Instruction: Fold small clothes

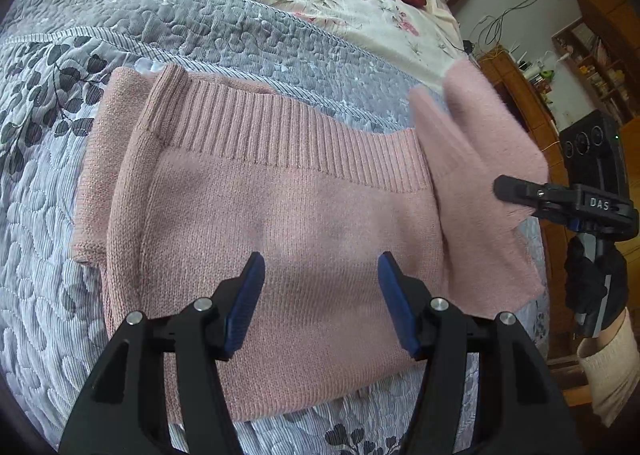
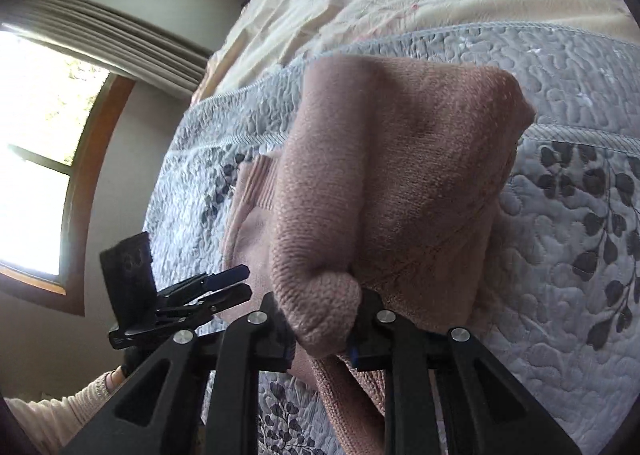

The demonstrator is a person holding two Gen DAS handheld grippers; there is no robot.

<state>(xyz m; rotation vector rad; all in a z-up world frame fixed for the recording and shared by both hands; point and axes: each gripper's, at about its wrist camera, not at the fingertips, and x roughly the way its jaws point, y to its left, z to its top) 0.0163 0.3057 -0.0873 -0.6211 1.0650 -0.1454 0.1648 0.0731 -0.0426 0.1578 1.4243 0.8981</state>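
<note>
Lying flat on the grey quilt, the pink sweater had one end raised by the right gripper, clamped there, presumably to fold it over; the left gripper hovered above the sweater, jaws apart and empty.

A bed with a grey quilted leaf-print bedspread, a bright wood-framed window, and wooden bookshelves against a pale wall.
</note>
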